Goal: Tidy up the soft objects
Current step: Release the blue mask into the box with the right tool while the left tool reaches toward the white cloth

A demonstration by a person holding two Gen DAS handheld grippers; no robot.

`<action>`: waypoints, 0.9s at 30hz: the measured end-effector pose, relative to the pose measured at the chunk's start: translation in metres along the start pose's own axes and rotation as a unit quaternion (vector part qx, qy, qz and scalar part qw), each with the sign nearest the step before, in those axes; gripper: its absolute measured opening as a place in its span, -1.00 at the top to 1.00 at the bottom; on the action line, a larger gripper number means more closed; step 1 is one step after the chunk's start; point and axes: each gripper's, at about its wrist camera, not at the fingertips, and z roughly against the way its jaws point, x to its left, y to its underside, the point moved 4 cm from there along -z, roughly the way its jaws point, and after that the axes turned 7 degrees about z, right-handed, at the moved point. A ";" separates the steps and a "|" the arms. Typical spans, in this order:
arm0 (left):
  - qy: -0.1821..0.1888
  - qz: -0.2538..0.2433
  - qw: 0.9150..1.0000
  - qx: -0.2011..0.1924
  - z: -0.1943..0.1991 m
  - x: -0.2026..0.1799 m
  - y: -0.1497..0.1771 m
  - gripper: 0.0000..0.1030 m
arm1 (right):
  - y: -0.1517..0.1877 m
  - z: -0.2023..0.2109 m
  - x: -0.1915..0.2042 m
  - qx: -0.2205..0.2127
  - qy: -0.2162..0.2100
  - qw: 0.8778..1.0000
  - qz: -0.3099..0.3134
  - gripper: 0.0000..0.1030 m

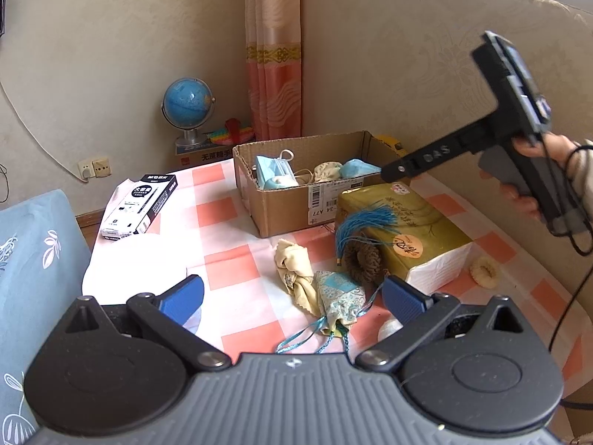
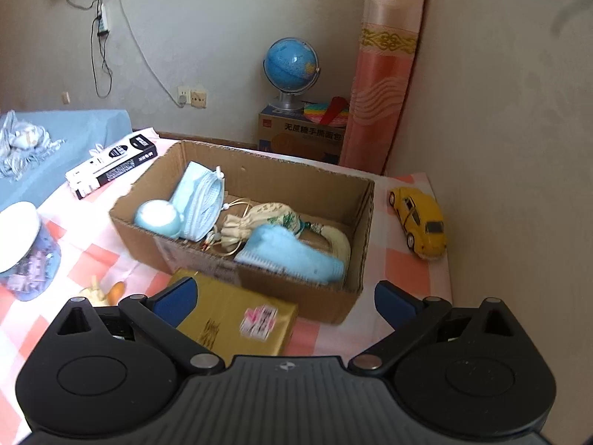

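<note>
Both tongs, left (image 1: 292, 294) and right (image 2: 283, 298), gape empty above the corrugated cardboard box (image 2: 281, 278) of soft pouches.

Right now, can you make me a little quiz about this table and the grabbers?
1. True or false: the left gripper is holding the teal pouch.
2. What lies in the box? A) a blue mask B) a red ball C) a spoon
3. Fill in: the yellow toy on the table beside the box is a ____.

Key:
1. False. Its jaws are open and the pouch lies on the table between and beyond the fingers.
2. A. The mask leans at the box's left end.
3. car.
</note>
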 end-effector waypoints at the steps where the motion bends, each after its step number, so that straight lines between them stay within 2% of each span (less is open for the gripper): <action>1: 0.002 0.000 1.000 0.001 0.000 0.000 0.000 -0.98 | 0.004 0.005 0.001 -0.002 0.001 1.000 -0.004 -1.00; 12: 0.026 -0.018 0.999 0.027 -0.001 -0.006 0.016 -0.98 | 0.061 0.056 0.015 -0.025 0.014 0.998 -0.061 -1.00; 20: 0.033 -0.021 0.998 0.043 -0.004 -0.011 0.027 -0.98 | 0.116 0.064 0.028 0.002 0.030 0.995 -0.090 -1.00; 27: 0.045 -0.034 0.997 0.052 -0.007 -0.019 0.031 -0.98 | 0.140 0.065 0.036 0.018 0.023 0.994 -0.102 -1.00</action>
